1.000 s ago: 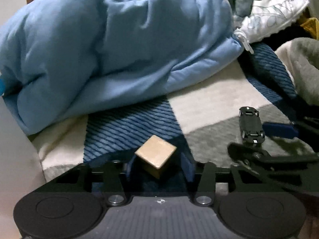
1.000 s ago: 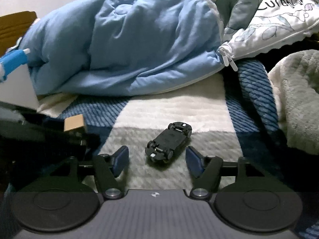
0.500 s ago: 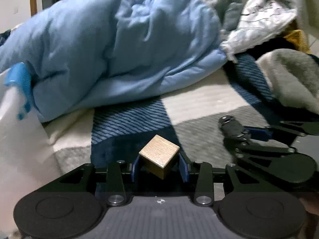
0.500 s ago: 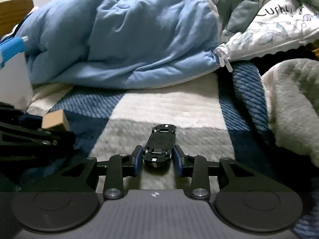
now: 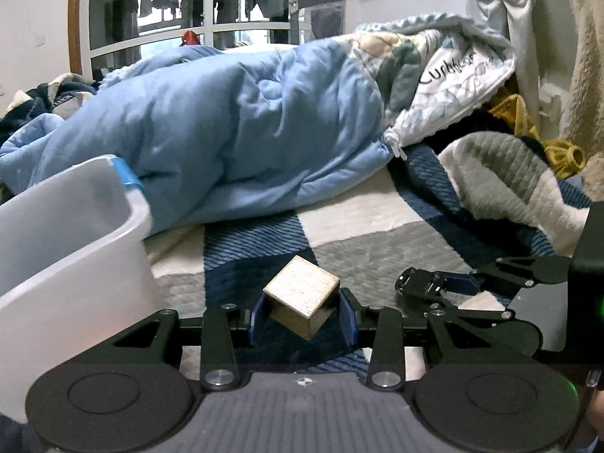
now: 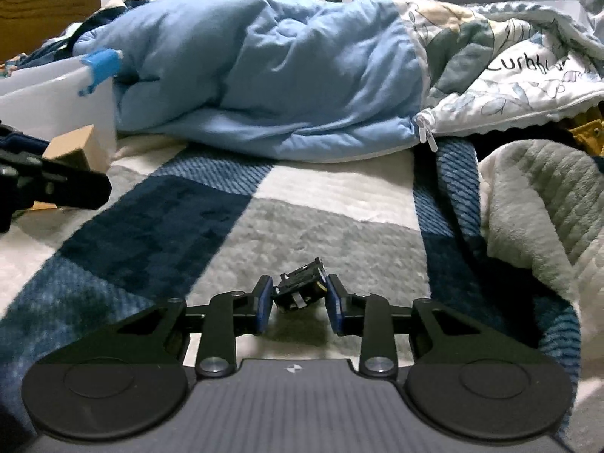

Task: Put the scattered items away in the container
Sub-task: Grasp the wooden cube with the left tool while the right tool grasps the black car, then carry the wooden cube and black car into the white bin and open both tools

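The left hand-held gripper (image 5: pixel 302 315) pinches a wooden cube (image 5: pixel 301 295) between its blue pads (image 5: pixel 258 313), corner-on and tilted, and carries it clear of the checked blanket (image 6: pixel 302 222) on the bed. Just to the left of this hand-held gripper, and a little ahead of it, stands the white plastic container (image 5: pixel 68 234) with a blue clip (image 5: pixel 126 173) on its rim; its near wall rises beside the left finger linkage, but its inside is hidden, so whether anything already lies in it cannot be told.

The right hand-held gripper (image 6: pixel 299 304) is closed on a small black toy car (image 6: pixel 300 293), held by its sides with the underside showing, raised off the blanket. From the left wrist view the same car (image 5: pixel 421 283) sits ahead and to the right of the left hand-held gripper, held in the right one's pads. From the right wrist view the container (image 6: pixel 56 105) stands well to the left and farther ahead, with the cube (image 6: pixel 71 147) in front of it.

By my reading, both pickups are done and both drops remain. The cube is near the rim and should go in first; the car must travel farther left across the bed. No other loose items show on the open stretch of blanket ahead of either hand-held gripper, though the heaped blue duvet (image 5: pixel 234 132) and the grey fleece (image 6: pixel 543 207) to the right could hide some.
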Motion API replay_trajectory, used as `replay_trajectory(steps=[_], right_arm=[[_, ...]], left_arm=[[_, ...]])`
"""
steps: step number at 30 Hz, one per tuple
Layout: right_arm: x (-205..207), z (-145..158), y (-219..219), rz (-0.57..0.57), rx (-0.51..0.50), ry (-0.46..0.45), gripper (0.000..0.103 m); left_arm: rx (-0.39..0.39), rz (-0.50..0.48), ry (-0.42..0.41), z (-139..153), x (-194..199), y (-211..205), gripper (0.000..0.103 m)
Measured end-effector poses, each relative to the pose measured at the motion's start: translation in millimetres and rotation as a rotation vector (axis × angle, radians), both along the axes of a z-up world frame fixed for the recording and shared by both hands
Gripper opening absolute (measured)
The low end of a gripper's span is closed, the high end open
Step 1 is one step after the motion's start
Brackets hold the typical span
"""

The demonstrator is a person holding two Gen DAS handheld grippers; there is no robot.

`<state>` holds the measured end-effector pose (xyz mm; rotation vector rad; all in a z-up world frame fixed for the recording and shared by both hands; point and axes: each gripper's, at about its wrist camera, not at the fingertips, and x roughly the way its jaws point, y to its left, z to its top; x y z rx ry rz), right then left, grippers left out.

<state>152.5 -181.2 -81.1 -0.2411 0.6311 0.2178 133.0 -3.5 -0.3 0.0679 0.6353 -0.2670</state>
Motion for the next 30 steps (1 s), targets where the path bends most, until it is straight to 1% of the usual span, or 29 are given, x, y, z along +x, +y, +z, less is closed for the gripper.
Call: replay_trajectory(steps=[3, 7, 12, 16, 21, 26, 30], right_arm=[[-8.9, 10.3, 6.4, 0.017, 0.003, -0.017, 0.034], [-18.4, 29.6, 20.8, 0.051, 0.0, -0.065, 0.034], [-26.8, 60.1, 44.1, 0.102, 0.007, -0.135, 0.034], [-28.4, 84.1, 65.8, 0.143, 0.038, -0.189, 0.034], [-26.5, 108.2, 104.7, 0.208, 0.085, -0.247, 0.034], [-19.9, 123.7, 148.9, 0.278, 0.134, -0.273, 0.034], [-14.0, 123.8, 184.4, 0.328, 0.139, -0.279, 0.034]], left_arm=[[-0.02, 0.014, -0.014, 7.1, -9.2, 7.8, 0.043], [-0.039, 0.033, -0.04, 19.4, -14.2, 19.9, 0.043], [-0.064, 0.064, -0.095, 45.8, -20.5, 41.7, 0.043], [-0.051, 0.104, -0.141, 68.5, -26.8, 64.4, 0.043], [-0.011, 0.173, -0.17, 87.2, -30.6, 103.3, 0.043], [-0.001, 0.266, -0.175, 93.5, -30.1, 151.4, 0.043], [0.003, 0.324, -0.158, 87.7, -21.7, 182.8, 0.043]])
